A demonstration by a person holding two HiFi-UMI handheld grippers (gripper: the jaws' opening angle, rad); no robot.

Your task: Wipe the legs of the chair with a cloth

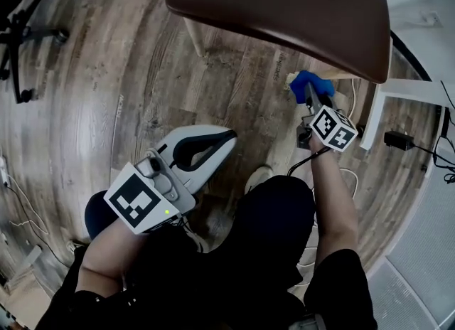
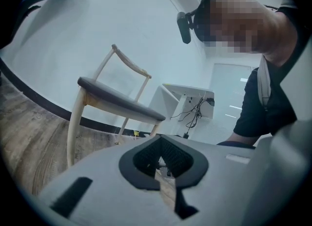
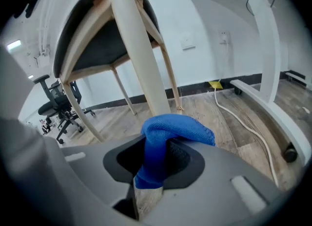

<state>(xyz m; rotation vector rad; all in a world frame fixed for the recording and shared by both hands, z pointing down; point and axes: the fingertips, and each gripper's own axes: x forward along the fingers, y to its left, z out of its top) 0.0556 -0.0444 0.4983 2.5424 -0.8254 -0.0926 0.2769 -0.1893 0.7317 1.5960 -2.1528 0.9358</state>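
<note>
Our right hand-held gripper [image 3: 155, 169] is clamped on a bunched blue cloth [image 3: 178, 132], just before a pale chair leg [image 3: 136, 59] standing on the wood floor [image 3: 204, 108]. We judge the cloth soft and light. Gripped mid-bunch, its loose fold should wrap the stiff, round leg. Our left hand-held gripper [image 2: 161, 171] is closed and empty.

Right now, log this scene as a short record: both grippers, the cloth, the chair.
Chair: upright on wood floor
Left gripper: fingers together, nothing between them
Right gripper: fingers shut on blue cloth
Cloth position: in front of the nearest chair leg; contact unclear
</note>
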